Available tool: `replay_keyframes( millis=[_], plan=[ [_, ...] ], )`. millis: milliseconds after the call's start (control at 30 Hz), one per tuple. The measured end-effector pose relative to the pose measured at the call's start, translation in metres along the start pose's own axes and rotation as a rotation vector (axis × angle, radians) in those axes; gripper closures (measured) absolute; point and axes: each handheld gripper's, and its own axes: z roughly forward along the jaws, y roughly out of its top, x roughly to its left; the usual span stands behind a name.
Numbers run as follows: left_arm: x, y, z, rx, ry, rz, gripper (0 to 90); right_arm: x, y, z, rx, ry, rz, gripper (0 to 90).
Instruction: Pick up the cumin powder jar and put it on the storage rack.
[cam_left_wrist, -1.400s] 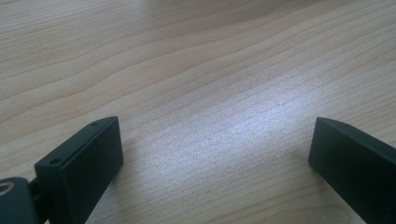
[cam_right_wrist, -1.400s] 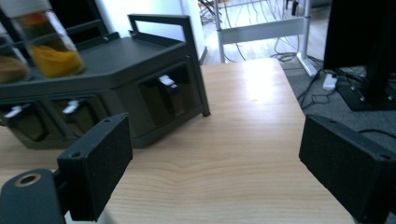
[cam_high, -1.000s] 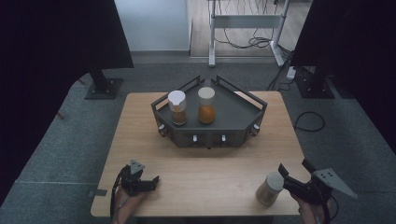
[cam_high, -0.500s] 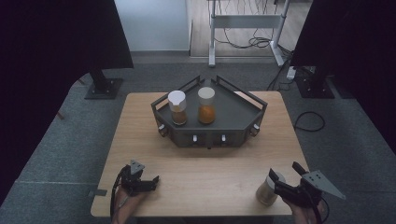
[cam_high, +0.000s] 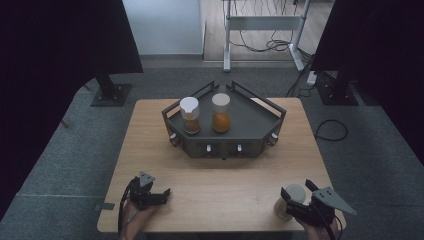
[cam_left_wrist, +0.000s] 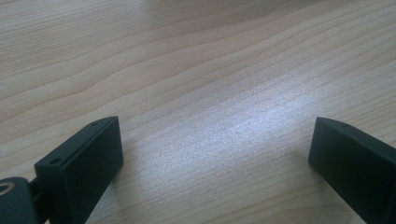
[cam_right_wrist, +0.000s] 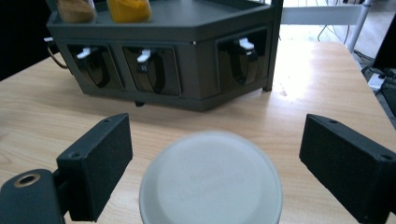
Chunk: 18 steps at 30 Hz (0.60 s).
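Risk sits mainly with the right gripper (cam_high: 295, 197), whose black jaws stand spread on either side of the white-lidded jar (cam_high: 288, 201) at the near right corner of the light wooden table (cam_high: 150, 140). In the right gripper view the round white lid (cam_right_wrist: 211, 179) lies between the two pads (cam_right_wrist: 98, 163), and a gap shows on each side, so nothing is pinched yet. If the jaws close on the lid alone, rather than lower on the body, the jar would likely tip or slip out when lifted. The jar also stands close to the table's near edge, so a nudge from one pad arriving first could push it toward that edge.

Farther off, the dark grey angular rack (cam_high: 250, 120) holds two jars on its top shelf, a brown-filled jar (cam_high: 190, 116) on the left and an orange-filled jar (cam_high: 221, 113) just beside it. A third jar carried in carelessly could knock either one over.

At the near left, the left gripper (cam_high: 152, 192) rests low over bare wood, its jaws wide apart and empty, well away from the jar.
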Motion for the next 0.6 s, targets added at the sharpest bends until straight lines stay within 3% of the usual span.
replay_keyframes(
  millis=[400,600],
  plan=[
    [0.0,0.0,0.0,0.0,0.0,0.0,2.7,-0.001,-0.015,0.005,0.048,-0.011,0.014,9.5],
    [0.0,0.0,0.0,0.0,0.0,0.0,2.7,0.0,-0.019,0.007,0.057,-0.009,-0.005,13.7]
  ],
)
